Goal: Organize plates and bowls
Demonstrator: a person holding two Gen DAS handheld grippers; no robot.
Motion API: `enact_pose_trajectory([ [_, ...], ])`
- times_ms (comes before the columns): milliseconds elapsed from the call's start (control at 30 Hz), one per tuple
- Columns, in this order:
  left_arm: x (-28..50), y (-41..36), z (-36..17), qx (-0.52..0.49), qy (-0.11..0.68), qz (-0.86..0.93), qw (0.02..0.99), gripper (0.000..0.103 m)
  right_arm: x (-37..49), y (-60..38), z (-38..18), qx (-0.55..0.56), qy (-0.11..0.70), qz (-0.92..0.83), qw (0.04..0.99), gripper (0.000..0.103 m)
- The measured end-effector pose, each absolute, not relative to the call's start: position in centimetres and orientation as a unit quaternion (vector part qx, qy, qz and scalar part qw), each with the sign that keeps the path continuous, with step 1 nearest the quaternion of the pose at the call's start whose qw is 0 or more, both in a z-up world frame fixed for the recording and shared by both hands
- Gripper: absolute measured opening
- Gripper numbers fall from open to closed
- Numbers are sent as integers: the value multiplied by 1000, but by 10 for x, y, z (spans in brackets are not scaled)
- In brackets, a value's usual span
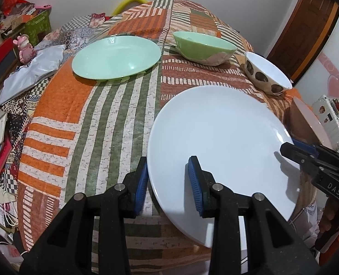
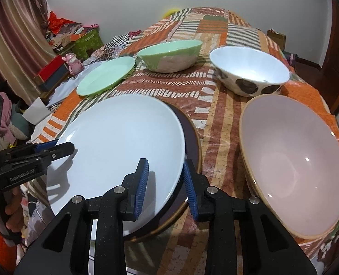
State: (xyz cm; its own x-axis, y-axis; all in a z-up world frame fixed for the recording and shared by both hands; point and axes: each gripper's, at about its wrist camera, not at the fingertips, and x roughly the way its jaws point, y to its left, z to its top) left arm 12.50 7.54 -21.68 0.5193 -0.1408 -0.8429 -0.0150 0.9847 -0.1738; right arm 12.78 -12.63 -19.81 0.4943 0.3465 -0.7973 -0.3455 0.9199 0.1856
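Observation:
A large white plate [image 1: 219,133] [image 2: 123,133] lies tilted over a dark plate with a gold rim [image 2: 192,142]. My left gripper [image 1: 168,183] is shut on the white plate's left rim, one pad above it and one below. My right gripper [image 2: 166,185] is shut on its right rim and also shows in the left wrist view [image 1: 293,151]. Farther back stand a green plate [image 1: 116,57] [image 2: 105,78], a green bowl [image 1: 203,48] [image 2: 169,55] and a white bowl with dark spots [image 1: 265,75] [image 2: 249,75]. A pink bowl [image 2: 293,167] stands at the right.
Everything rests on a patterned orange, green and white cloth [image 1: 89,119]. Past its left edge are a grey bag [image 1: 34,71], a pink figurine [image 1: 23,45] and stacked boxes [image 1: 35,24]. A wooden door [image 1: 307,27] stands at the far right.

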Motion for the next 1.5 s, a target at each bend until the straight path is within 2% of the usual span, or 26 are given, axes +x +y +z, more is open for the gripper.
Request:
enact_pose_trajectory([
  [600, 126, 56, -214, -44, 496, -26, 867, 35, 123, -125, -173, -6, 426, 216, 879, 30],
  [900, 135, 93, -185, -56, 463, 1, 885, 35, 147, -98, -157, -18, 420, 242, 874, 30],
  [1000, 144, 118, -173, -69, 453, 21, 889, 35, 158, -82, -153, -22, 418, 254, 872, 35],
  [1033, 148, 127, -170, -73, 449, 28, 890, 35, 163, -75, -152, -25, 416, 258, 872, 39],
  [1133, 160, 154, -161, -80, 442, 46, 892, 40, 175, -59, -149, -29, 412, 265, 871, 46],
  [1300, 185, 187, -153, -73, 425, 69, 900, 62, 201, -31, -155, -39, 424, 277, 861, 51],
  [1367, 197, 198, -156, -73, 423, 75, 900, 66, 212, -20, -162, -43, 434, 280, 855, 51],
  [1500, 227, 217, -176, -91, 446, 64, 888, 67, 233, -1, -178, -51, 456, 277, 844, 51],
])
